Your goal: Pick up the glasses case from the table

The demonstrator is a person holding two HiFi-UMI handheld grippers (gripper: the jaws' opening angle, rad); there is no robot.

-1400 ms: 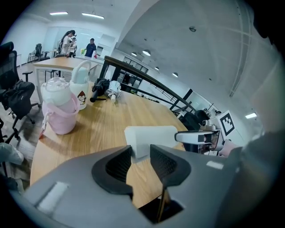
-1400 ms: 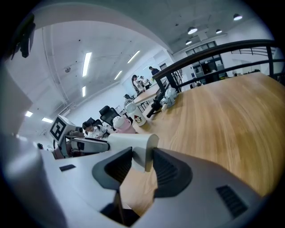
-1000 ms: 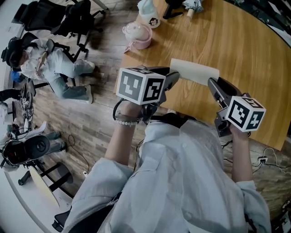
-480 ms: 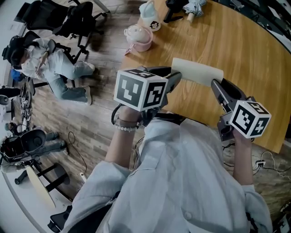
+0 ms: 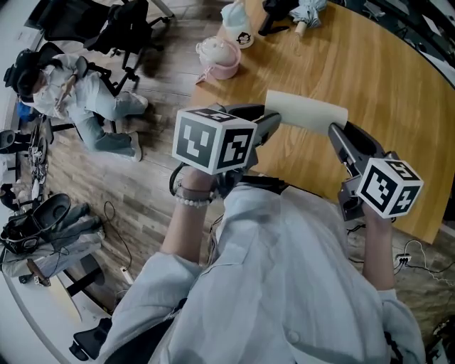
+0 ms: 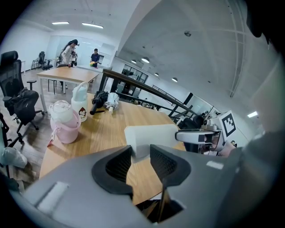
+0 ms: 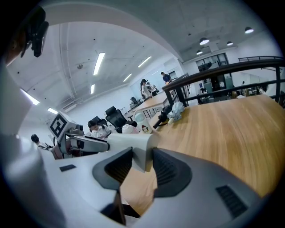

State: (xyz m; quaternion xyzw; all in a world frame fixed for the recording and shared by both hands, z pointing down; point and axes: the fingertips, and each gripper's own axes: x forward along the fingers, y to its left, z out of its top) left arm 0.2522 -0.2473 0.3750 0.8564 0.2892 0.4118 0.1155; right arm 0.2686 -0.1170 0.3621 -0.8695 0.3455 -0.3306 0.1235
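The glasses case (image 5: 306,111) is a long white box, held level just above the wooden table (image 5: 384,78). My left gripper (image 5: 274,119) is shut on its left end and my right gripper (image 5: 334,131) on its right end. In the left gripper view the case (image 6: 151,133) sits between the dark pads, with the right gripper (image 6: 196,136) at its far end. The right gripper view shows the case (image 7: 131,144) pinched the same way, and the left gripper (image 7: 84,143) beyond it.
A pink lidded pot (image 5: 217,57), a white bottle with a cartoon face (image 5: 238,21) and a folded umbrella (image 5: 295,8) stand at the table's far corner. Off the table's left edge a person sits on the floor (image 5: 78,92) beside office chairs (image 5: 106,28).
Both grippers have risen a little together, carrying the case up with them. Both grips look unchanged.
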